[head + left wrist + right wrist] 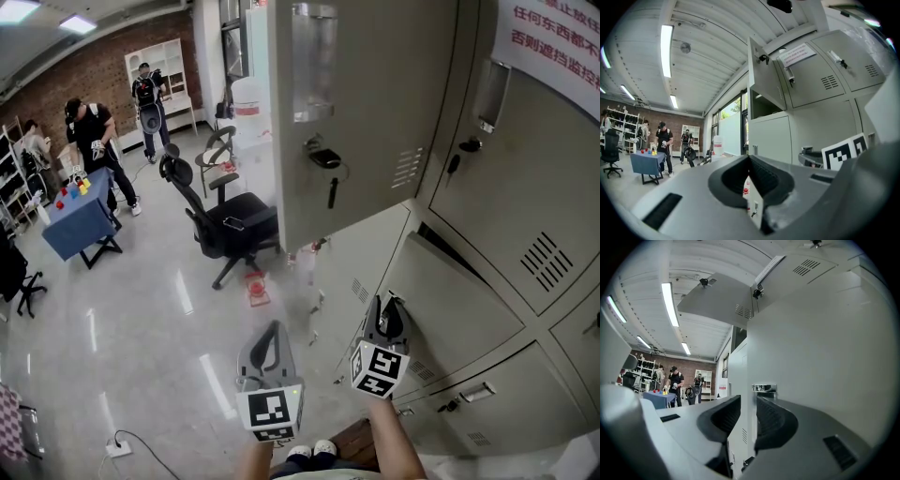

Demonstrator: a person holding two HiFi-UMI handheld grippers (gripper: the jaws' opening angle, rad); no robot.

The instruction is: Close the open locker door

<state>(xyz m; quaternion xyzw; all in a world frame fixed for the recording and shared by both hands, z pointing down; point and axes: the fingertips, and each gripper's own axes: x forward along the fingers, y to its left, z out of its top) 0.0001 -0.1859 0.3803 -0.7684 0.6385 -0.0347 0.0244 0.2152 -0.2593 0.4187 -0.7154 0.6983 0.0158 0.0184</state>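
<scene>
Left hand-held gripper pressed together, right spread; locker door's key only overhead.

Glossy pale floor carries a black office chair, with a small red-and-white object near its base and a white power strip nearer the camera. At left, well apart, a blue-draped table holds small coloured pieces. Grey lockers stand along the right, and a white shelf unit against the far brick wall.
</scene>
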